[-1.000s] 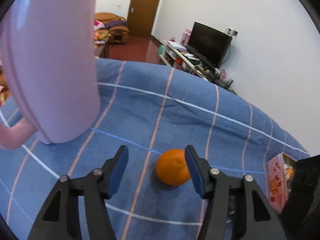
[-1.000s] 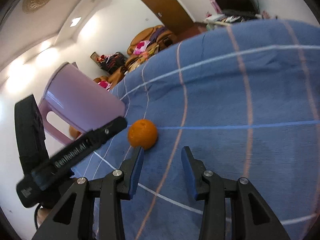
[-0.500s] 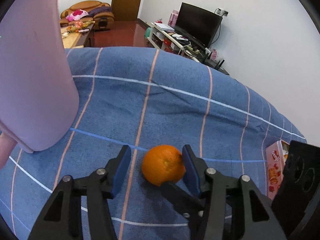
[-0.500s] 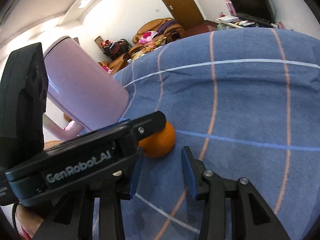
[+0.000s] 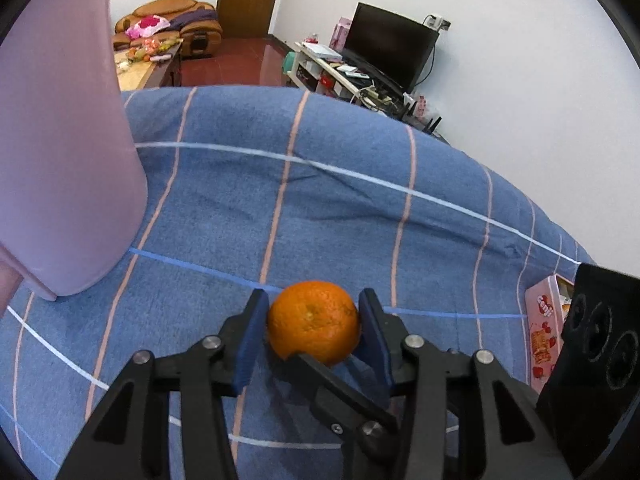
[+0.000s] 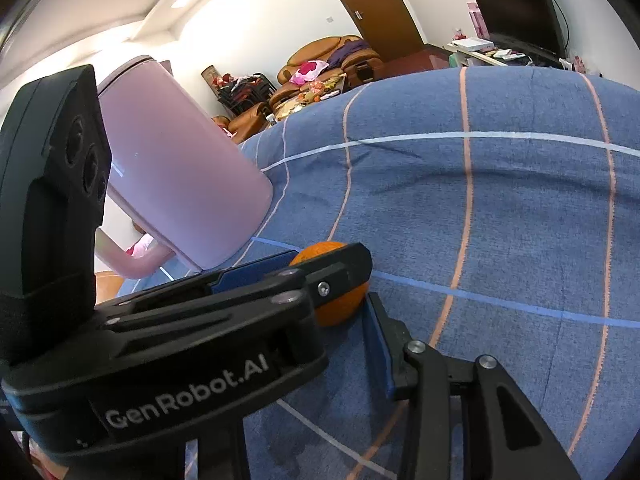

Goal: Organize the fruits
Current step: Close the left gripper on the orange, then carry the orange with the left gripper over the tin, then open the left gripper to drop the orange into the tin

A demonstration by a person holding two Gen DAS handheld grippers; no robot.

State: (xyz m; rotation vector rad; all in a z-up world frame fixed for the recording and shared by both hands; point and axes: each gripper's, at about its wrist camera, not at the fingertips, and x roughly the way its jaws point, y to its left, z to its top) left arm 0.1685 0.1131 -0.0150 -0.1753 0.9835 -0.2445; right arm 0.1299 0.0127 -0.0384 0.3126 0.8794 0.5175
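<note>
An orange (image 5: 313,322) lies on the blue checked cloth (image 5: 320,208). My left gripper (image 5: 313,328) is shut on the orange, one blue pad on each side. In the right wrist view the orange (image 6: 340,308) shows partly behind the left gripper's fingers (image 6: 332,276). My right gripper (image 6: 320,340) is open, close below and to the right of the orange, its left finger hidden behind the left gripper. A large pink container (image 5: 60,152) with a handle stands to the left, also in the right wrist view (image 6: 176,196).
A pink snack box (image 5: 546,324) lies at the cloth's right edge. The right gripper's black body (image 5: 592,360) is at the right. Beyond the table are a TV (image 5: 388,54), a sofa (image 5: 168,28) and a door.
My left gripper moved forward around the orange and closed on it. The right gripper stayed open and came closer, so the left gripper now crosses its view.
</note>
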